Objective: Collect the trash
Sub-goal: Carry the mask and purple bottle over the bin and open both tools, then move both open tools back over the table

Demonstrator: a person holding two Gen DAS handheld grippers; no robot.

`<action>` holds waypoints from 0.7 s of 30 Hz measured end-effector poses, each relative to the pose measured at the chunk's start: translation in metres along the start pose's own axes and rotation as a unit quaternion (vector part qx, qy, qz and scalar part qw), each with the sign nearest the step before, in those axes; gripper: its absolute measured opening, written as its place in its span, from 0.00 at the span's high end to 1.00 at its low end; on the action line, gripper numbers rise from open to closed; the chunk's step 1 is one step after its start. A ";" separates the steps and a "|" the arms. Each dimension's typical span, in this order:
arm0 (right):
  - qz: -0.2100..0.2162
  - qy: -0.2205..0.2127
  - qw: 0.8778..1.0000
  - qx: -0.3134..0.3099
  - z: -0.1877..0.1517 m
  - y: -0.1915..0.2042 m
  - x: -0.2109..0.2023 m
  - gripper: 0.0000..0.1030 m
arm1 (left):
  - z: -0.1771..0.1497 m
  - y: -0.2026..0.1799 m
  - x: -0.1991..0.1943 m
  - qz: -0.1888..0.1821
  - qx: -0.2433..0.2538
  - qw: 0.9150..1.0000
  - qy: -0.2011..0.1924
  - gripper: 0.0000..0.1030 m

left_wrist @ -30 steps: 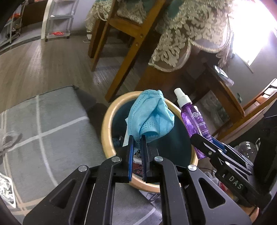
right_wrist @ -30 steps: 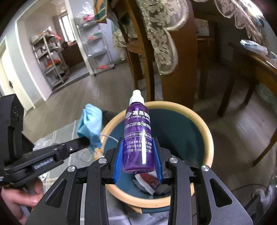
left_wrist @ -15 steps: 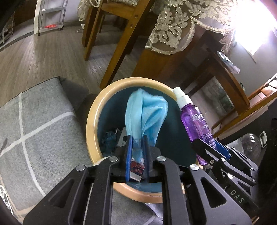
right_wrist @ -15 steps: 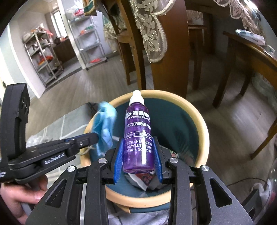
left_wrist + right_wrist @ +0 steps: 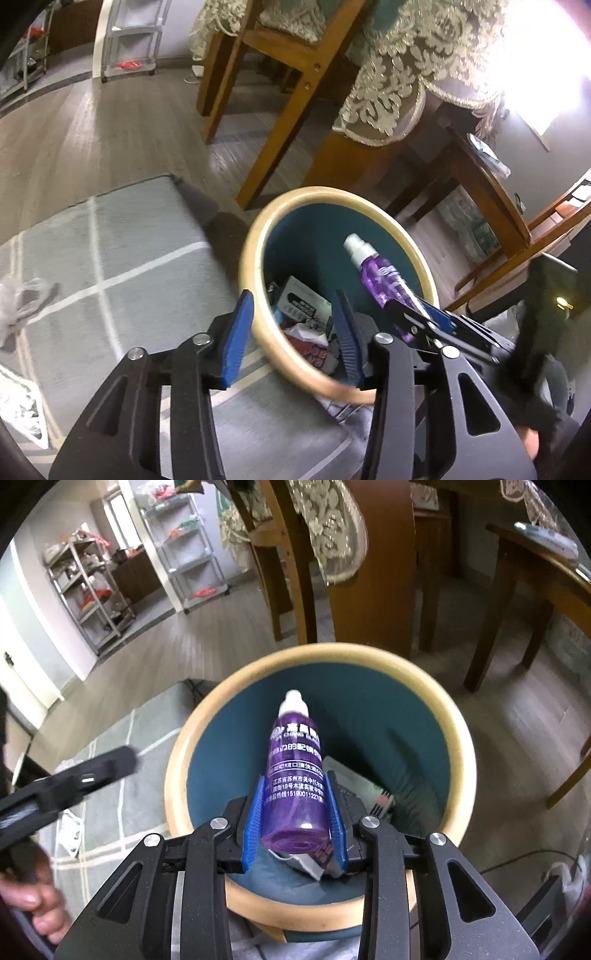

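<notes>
Right gripper clamped on purple spray bottle, directly over wastebasket: lower, then release. Left gripper opening, empty, astride near rim.

— What's my left black two-finger gripper with blue ribbed pads doing?
— Its jaws are opening at lower centre, nothing pressed between the pads.
— And my right black gripper with blue pads?
— Clamped at lower centre, angled downward. A bare hand grips the left handle at lower left.
</notes>
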State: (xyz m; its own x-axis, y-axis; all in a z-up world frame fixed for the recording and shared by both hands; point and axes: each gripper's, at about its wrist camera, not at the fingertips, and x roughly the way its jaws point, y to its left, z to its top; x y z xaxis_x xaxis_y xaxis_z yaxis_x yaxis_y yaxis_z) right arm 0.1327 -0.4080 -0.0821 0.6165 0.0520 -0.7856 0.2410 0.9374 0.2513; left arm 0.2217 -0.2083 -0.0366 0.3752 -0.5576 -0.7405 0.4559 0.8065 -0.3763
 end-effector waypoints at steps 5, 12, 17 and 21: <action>0.004 0.008 1.000 0.010 0.001 0.002 0.005 0.62 | -0.010 0.024 -0.031 0.022 -0.003 1.000 -0.015 0.46; 0.023 -0.002 1.000 -0.009 0.002 0.022 0.004 0.58 | -0.033 0.072 -0.076 0.066 -0.031 0.997 -0.033 0.38; 0.041 -0.010 0.999 -0.029 -0.002 0.040 0.001 0.57 | -0.050 0.108 -0.104 0.096 -0.062 0.992 -0.045 0.34; 0.050 -0.015 0.998 -0.046 -0.003 0.055 0.000 0.48 | -0.062 0.133 -0.120 0.117 -0.085 0.988 -0.051 0.32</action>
State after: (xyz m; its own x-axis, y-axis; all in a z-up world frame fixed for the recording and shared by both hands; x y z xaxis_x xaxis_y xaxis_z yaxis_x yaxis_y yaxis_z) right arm 0.1437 -0.3556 -0.0703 0.6560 0.1390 -0.7418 0.1077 0.9556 0.2743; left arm 0.1875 -0.0217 -0.0319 0.5380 -0.3621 -0.7612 0.2088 0.9321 -0.2959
